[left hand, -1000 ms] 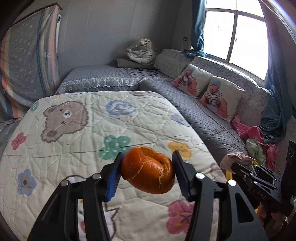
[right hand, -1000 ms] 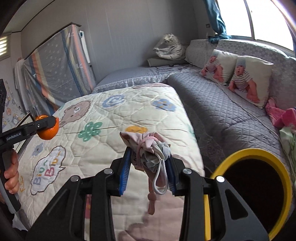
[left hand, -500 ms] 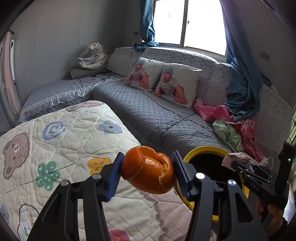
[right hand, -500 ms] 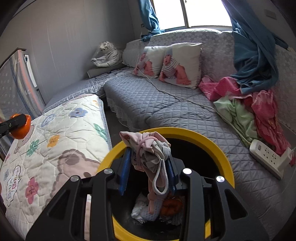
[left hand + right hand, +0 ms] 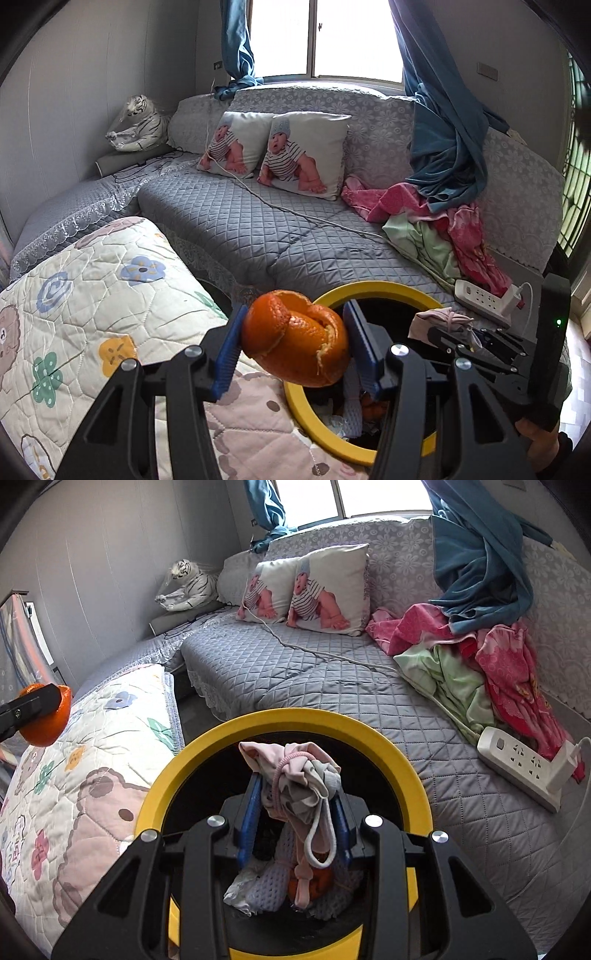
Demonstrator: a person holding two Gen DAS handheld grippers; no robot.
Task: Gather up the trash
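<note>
Left hand-held gripper (image 5: pixel 293 345) pinches a hollow orange peel (image 5: pixel 295 349) just beside the rim of the yellow-rimmed round black trash bin (image 5: pixel 384 290). Right hand-held gripper (image 5: pixel 293 812) pinches a crumpled pink-and-grey face mask with elastic loops (image 5: pixel 291 775) directly above the bin's opening. Trash lies inside. Cartoon-print quilted bed cover (image 5: pixel 96 775) borders the bin; grey quilted sofa (image 5: pixel 258 221) beyond.

Your left tongs (image 5: pixel 293 345) and right tongs (image 5: pixel 295 814) are matte black, blue-padded, silver-screwed, the right's handle showing a green light.
</note>
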